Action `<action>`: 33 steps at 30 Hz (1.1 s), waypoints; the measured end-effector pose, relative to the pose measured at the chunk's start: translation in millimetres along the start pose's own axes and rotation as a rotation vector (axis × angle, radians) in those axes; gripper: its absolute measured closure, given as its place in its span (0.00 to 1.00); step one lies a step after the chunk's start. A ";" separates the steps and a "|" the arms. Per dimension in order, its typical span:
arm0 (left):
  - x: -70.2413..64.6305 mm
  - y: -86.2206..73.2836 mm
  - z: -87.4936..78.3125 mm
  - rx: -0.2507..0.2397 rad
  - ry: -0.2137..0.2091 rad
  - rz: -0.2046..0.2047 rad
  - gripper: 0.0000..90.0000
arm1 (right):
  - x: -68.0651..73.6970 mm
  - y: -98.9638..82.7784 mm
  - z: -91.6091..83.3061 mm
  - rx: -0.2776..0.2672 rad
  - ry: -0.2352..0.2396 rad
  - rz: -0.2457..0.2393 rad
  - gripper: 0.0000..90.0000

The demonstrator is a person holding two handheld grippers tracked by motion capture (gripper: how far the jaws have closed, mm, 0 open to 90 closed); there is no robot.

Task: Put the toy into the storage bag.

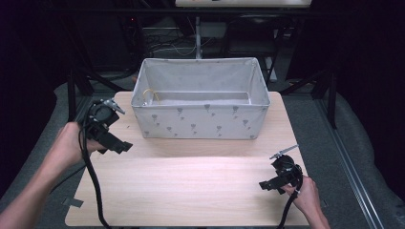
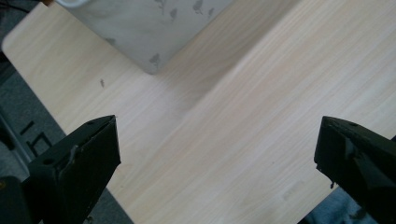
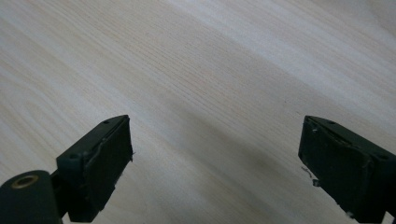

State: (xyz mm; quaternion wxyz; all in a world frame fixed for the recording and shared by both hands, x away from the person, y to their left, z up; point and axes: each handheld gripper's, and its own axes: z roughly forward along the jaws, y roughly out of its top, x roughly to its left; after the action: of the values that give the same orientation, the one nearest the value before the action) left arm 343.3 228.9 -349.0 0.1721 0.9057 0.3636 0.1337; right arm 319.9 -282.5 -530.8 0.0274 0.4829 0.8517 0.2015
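A grey fabric bin [image 1: 200,121] with small printed figures stands at the far middle of the wooden table [image 1: 191,191]. Inside it, by the left wall, lies a thin yellow thing [image 1: 152,95] too small to identify. My left gripper [image 1: 117,143] hovers over the table's left edge, just left of the bin's front corner [image 2: 149,28]. In the left gripper view, that gripper [image 2: 217,135] has its jaws wide apart over bare wood. My right gripper [image 1: 267,183] sits low at the table's near right, and the right gripper view shows it [image 3: 215,135] open with nothing between its jaws.
Black frame legs [image 1: 71,95] and cables stand behind and beside the table. Grey padding [image 1: 353,143] covers the floor around it. A cable [image 1: 93,186] trails from the left gripper across the near left of the table.
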 end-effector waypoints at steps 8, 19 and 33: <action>-14.4 -35.8 29.7 0.006 -0.019 -0.034 0.00 | -0.1 0.1 0.2 0.001 -0.001 -0.001 0.10; -33.8 -83.2 92.5 0.039 -0.075 -0.100 0.00 | 1.0 -0.2 0.0 -0.003 0.010 0.020 0.10; -39.5 -108.0 140.6 0.010 -0.083 -0.078 0.00 | 2.3 0.8 1.6 0.002 0.011 0.013 0.10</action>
State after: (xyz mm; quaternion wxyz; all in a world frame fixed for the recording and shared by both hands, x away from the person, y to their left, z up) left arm 301.2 243.9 -525.0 0.1878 0.8965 0.3916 0.0873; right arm 319.7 -279.7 -531.7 0.0210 0.4875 0.8488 0.2035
